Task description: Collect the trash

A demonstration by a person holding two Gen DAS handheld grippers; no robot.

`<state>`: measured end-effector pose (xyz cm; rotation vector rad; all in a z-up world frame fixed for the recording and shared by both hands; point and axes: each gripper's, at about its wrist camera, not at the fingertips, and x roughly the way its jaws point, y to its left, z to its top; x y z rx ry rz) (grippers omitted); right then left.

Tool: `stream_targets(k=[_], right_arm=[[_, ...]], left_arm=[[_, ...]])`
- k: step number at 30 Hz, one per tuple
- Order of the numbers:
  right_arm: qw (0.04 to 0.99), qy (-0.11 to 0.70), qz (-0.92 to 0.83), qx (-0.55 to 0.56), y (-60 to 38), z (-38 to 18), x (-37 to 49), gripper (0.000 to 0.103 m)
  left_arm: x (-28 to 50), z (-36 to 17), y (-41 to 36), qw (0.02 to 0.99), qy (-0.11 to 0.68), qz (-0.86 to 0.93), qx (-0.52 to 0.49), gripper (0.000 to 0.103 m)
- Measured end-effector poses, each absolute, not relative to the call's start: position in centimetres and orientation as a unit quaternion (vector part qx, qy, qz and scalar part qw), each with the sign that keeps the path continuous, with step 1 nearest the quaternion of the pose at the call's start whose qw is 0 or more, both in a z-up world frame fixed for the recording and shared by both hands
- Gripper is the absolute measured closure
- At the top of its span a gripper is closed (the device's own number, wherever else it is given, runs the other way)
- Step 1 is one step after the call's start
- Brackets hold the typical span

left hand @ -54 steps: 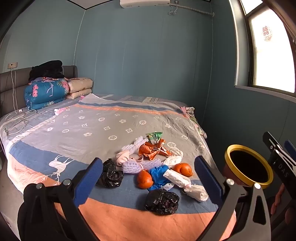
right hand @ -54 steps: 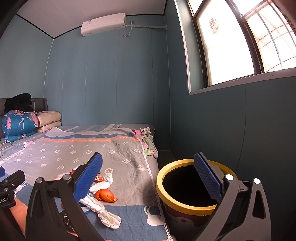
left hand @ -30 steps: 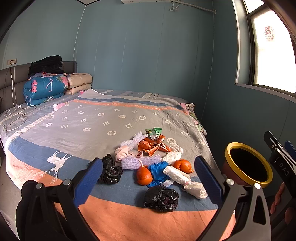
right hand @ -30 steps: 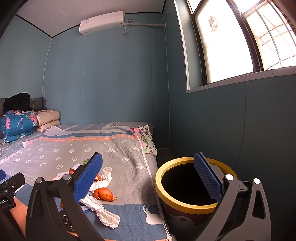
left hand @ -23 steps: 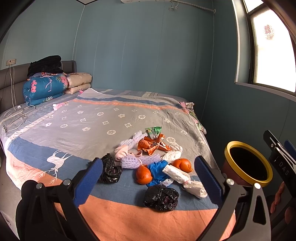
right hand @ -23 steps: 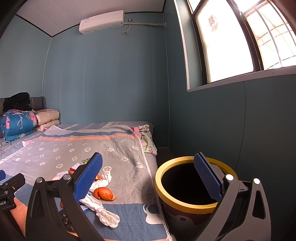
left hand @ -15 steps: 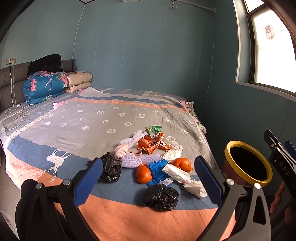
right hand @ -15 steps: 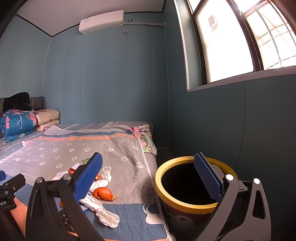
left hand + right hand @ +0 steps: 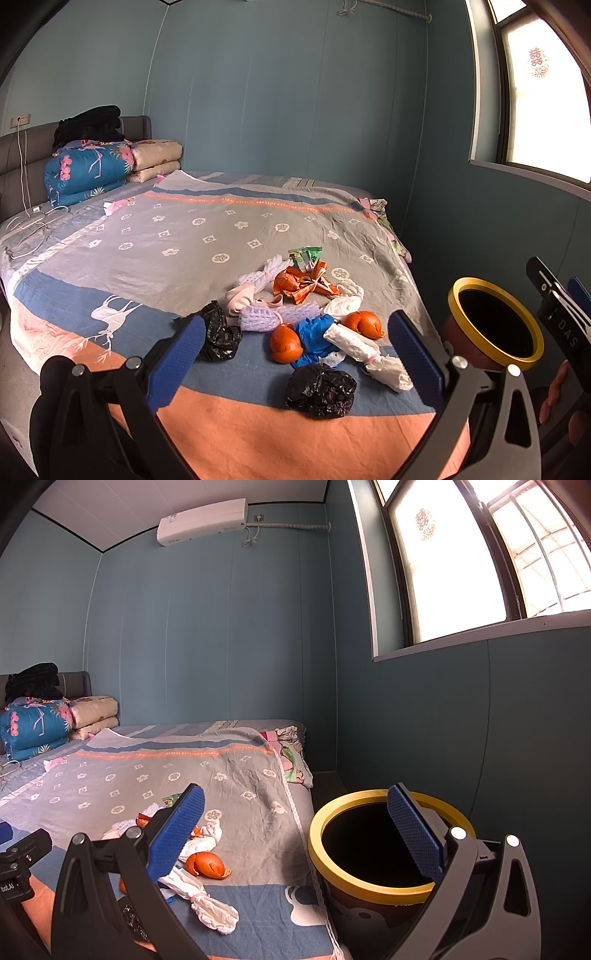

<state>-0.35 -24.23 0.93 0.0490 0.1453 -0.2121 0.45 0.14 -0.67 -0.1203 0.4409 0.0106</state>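
Note:
A heap of trash lies on the bed (image 9: 166,258) near its foot: two crumpled black bags (image 9: 320,390) (image 9: 218,334), orange peels (image 9: 284,341) (image 9: 364,324), a blue glove (image 9: 314,334), white tissue rolls (image 9: 364,350), an orange wrapper (image 9: 299,282) and a green packet (image 9: 306,255). My left gripper (image 9: 293,363) hovers open over the heap, holding nothing. A dark bin with a yellow rim (image 9: 495,325) (image 9: 388,843) stands on the floor right of the bed. My right gripper (image 9: 293,836) is open and empty, just before the bin.
Folded quilts (image 9: 86,173) and pillows (image 9: 157,158) are stacked at the headboard, with white cables (image 9: 29,221) beside them. A blue-green wall and a window (image 9: 461,561) close off the right side. Floor shows between bed and wall (image 9: 328,779).
The left view has tilted slightly down and drawn a little nearer to the heap. The right gripper has barely moved. Both stay open.

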Motion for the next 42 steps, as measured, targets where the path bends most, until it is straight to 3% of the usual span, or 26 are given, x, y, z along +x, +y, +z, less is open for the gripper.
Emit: stream_targets(k=[42], right_arm=[[0.991, 0.075, -0.106, 0.025, -24.31, 1.01, -0.42, 0.008]], left_arm=[[0.54, -0.94, 0.13, 0.972, 0.228, 0.004, -0.064, 0.007]])
